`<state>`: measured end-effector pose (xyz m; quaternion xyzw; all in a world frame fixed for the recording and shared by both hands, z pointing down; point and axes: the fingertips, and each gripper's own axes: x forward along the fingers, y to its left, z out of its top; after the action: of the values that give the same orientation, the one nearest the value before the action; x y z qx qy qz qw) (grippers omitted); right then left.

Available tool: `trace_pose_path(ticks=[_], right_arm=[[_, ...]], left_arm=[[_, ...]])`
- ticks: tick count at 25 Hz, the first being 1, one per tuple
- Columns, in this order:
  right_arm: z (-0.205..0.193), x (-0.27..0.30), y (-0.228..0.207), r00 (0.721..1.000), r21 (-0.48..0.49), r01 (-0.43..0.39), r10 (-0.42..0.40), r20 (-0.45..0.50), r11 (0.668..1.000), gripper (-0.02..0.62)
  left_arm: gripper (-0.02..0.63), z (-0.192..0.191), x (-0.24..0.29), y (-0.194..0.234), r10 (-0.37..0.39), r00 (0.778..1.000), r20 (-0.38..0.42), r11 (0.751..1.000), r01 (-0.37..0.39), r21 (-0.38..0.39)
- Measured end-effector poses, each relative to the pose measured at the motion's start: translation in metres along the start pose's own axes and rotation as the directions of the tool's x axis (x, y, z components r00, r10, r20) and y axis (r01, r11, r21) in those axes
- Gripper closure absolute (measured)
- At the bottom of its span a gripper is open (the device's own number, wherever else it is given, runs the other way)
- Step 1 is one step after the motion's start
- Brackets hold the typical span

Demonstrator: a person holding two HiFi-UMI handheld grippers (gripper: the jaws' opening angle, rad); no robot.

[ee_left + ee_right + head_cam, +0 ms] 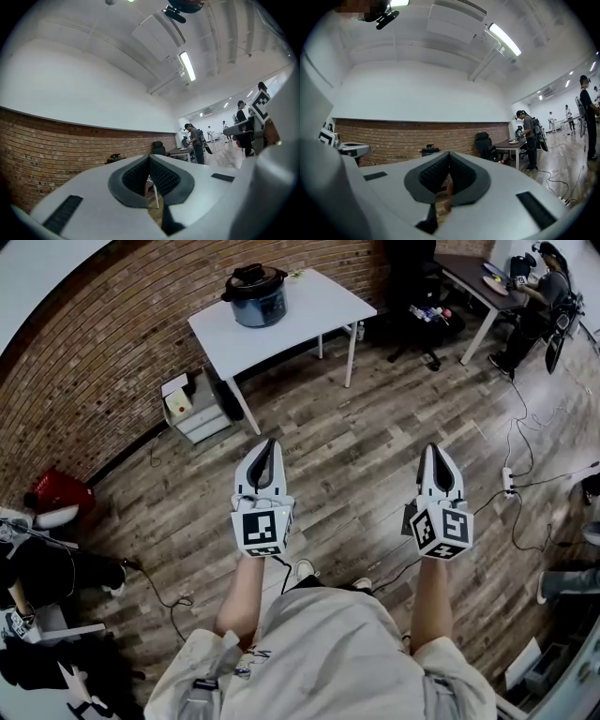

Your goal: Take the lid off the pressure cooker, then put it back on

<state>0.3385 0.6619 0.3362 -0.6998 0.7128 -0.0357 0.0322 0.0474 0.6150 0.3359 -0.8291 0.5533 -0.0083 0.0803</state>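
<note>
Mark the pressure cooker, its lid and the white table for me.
pressure cooker point(260, 308), head view, on its side wall.
lid point(253, 279), head view, on its dark top.
white table point(319, 301), head view, on bare tabletop.

pressure cooker point(255, 298) on table point(314, 307), left end | table before brick wall point(112, 343) | drawer unit point(192, 407) left of table
</note>
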Motion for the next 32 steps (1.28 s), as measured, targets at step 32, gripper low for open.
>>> trace_pose_path(ticks=[32], right_arm=[[-0.027, 0.085, 0.109, 0.992, -0.004, -0.126, 0.126, -0.019, 0.992, 0.367]], left_arm=[[0.430, -0.045, 0.008, 0.115, 0.038, 0.999, -0.037, 0.999, -0.038, -0.021]])
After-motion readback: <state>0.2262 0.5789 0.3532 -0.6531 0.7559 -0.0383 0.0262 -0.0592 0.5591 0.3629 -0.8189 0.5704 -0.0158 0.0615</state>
